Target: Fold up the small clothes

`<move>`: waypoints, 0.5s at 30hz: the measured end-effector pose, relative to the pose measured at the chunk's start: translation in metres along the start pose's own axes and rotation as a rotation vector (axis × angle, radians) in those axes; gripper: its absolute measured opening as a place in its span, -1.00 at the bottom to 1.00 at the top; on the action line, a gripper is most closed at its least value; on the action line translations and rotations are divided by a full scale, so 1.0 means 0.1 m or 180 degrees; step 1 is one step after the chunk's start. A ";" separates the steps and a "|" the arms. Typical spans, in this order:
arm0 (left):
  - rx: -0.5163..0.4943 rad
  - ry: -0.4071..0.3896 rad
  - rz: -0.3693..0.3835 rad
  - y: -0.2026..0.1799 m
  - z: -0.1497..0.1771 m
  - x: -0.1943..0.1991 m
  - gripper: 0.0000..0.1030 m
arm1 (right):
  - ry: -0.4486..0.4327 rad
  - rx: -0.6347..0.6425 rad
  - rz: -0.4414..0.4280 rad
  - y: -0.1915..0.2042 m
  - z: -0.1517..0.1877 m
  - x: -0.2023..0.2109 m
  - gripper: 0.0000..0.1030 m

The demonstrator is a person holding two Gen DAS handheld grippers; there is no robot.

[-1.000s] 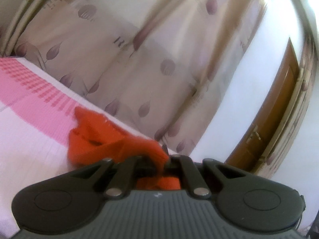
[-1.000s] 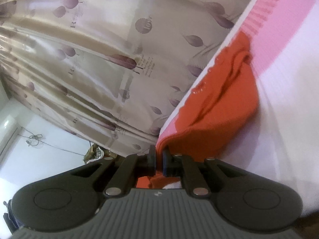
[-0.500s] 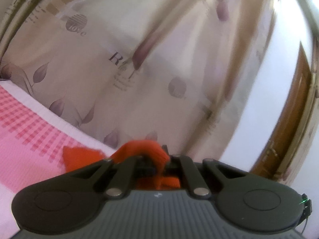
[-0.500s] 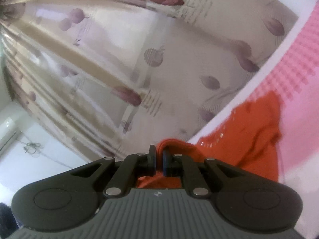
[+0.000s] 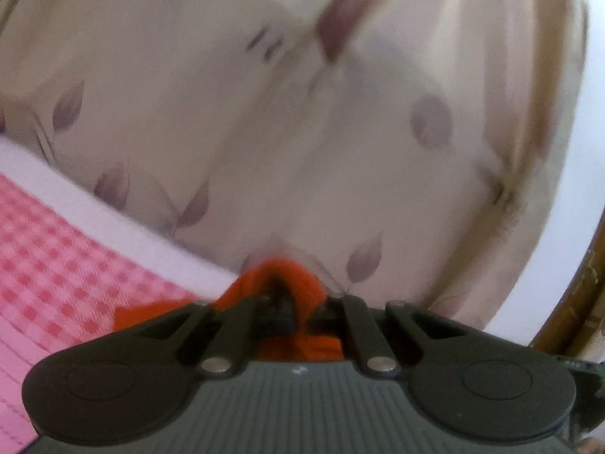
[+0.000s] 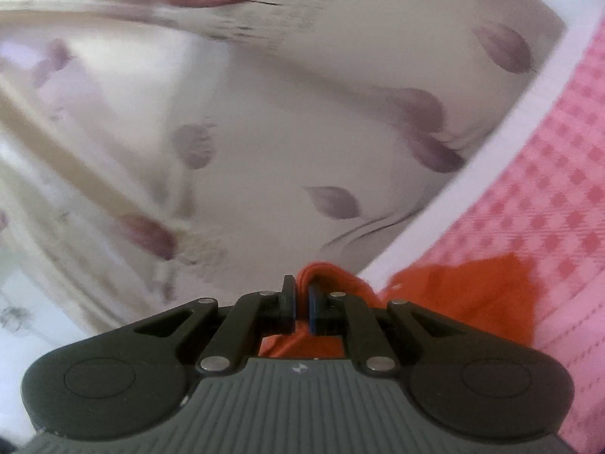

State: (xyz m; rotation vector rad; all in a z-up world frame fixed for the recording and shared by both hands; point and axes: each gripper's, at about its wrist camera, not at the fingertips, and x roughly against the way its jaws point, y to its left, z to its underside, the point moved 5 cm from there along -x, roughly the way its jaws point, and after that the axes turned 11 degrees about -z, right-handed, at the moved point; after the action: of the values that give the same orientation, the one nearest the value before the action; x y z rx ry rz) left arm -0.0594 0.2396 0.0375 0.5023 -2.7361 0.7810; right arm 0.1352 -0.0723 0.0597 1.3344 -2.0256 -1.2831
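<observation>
A small orange-red garment (image 6: 472, 295) lies on the pink checked bed cover, near its far edge. My right gripper (image 6: 301, 304) is shut on a fold of the garment at its left end. My left gripper (image 5: 293, 302) is shut on another part of the same garment (image 5: 298, 283), which bunches over the fingertips and hides them. A little of the cloth (image 5: 151, 310) trails to the left on the cover. Most of the garment is hidden below both grippers.
The pink checked bed cover (image 5: 56, 257) with a white border (image 6: 491, 151) ends close ahead. A cream curtain with purple leaf prints (image 5: 302, 132) hangs just behind the edge. A brown wooden door frame (image 5: 582, 302) is at the far right.
Both grippers have carried the garment toward the bed's far edge and the curtain. Much less orange cloth shows ahead of them now. Both stay shut on it.
</observation>
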 end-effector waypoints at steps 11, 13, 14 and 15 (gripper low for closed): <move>0.0151 -0.0338 -0.0524 0.37 -0.06 0.20 0.96 | -0.0070 -0.0162 0.0180 -0.16 0.12 0.23 0.24; 0.0078 -0.0175 -0.0438 0.43 -0.03 0.31 0.96 | 0.0094 0.0094 0.0182 0.02 0.27 0.32 0.37; 0.0052 -0.0091 -0.0351 0.45 0.01 0.36 0.96 | 0.0208 0.0235 0.0181 0.11 0.37 0.36 0.41; 0.0022 0.0011 -0.0247 0.49 0.06 0.44 0.96 | 0.0326 0.0377 0.0173 0.19 0.47 0.40 0.47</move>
State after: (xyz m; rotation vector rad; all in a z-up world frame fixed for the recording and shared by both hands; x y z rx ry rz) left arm -0.1192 0.2646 0.0245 0.6041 -2.6938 0.7717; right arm 0.0729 -0.0821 0.0468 1.3580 -2.0795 -1.0641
